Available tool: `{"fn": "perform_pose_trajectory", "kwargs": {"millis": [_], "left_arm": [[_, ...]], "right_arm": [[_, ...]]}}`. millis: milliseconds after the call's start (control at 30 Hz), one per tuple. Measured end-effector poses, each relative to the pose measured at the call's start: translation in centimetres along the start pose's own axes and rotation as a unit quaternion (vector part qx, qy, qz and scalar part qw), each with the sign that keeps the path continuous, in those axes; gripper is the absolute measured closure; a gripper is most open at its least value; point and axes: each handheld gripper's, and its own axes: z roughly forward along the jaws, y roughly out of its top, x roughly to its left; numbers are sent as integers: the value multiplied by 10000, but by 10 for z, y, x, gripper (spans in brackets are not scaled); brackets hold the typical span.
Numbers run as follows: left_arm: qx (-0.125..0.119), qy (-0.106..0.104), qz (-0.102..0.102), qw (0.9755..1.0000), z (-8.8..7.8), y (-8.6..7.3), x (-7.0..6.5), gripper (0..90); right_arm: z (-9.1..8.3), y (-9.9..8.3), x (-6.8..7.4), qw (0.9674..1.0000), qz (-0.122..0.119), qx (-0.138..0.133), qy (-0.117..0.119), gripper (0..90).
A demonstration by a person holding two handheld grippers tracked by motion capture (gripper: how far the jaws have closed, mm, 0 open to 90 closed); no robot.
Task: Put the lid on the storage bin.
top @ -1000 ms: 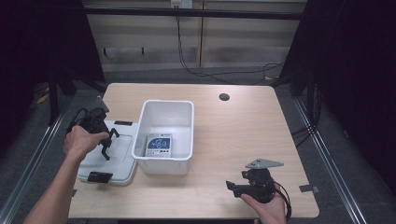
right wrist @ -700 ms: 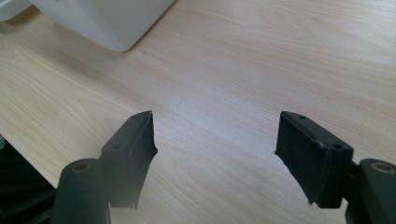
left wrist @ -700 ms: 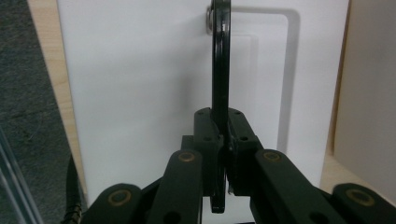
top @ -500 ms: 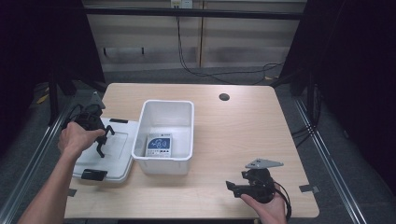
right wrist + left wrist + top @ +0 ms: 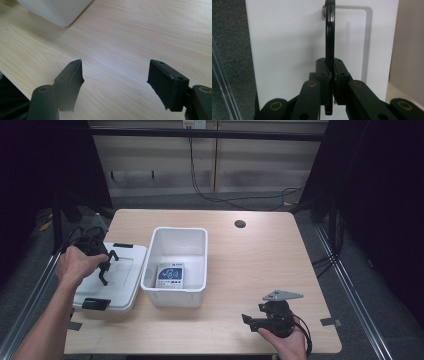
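Observation:
A white lid (image 5: 120,280) with black clips lies on the table's left side, beside an open white bin (image 5: 197,237). My left gripper (image 5: 102,265) is over the lid and shut on its black handle (image 5: 111,256). In the left gripper view the jaws (image 5: 331,67) pinch the thin black handle (image 5: 330,37) against the white lid (image 5: 287,50). A blue-and-white packet (image 5: 170,276) lies inside the bin. My right gripper (image 5: 254,321) rests near the table's front right edge, open, with bare wood between its fingers (image 5: 115,72).
The wooden table (image 5: 260,265) has a round cable hole (image 5: 240,224) at the back. A corner of the bin (image 5: 55,10) shows at the top left of the right gripper view. Metal frame rails run along both table sides.
My left hand and gripper have shifted slightly left and back with the lid, which now lies flatter beside the bin. The right gripper has not moved.

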Motion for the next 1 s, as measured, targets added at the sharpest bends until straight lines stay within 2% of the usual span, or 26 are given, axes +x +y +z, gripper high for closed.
{"fn": "perform_pose_trajectory", "kwargs": {"millis": [267,300,500,1000], "left_arm": [[-20,9,-18,10000,-13,0,1,850],[-53,55,-105,9999,-15,1,1,850],[14,128,-7,9999,-23,1,0,850],[-118,116,16,9999,-42,1,-4,850]], "right_arm": [[0,0,0,10000,24,28,-3,275],[0,0,0,10000,18,29,-4,275],[0,0,0,10000,24,27,-6,275],[0,0,0,10000,27,35,-5,275]]}}
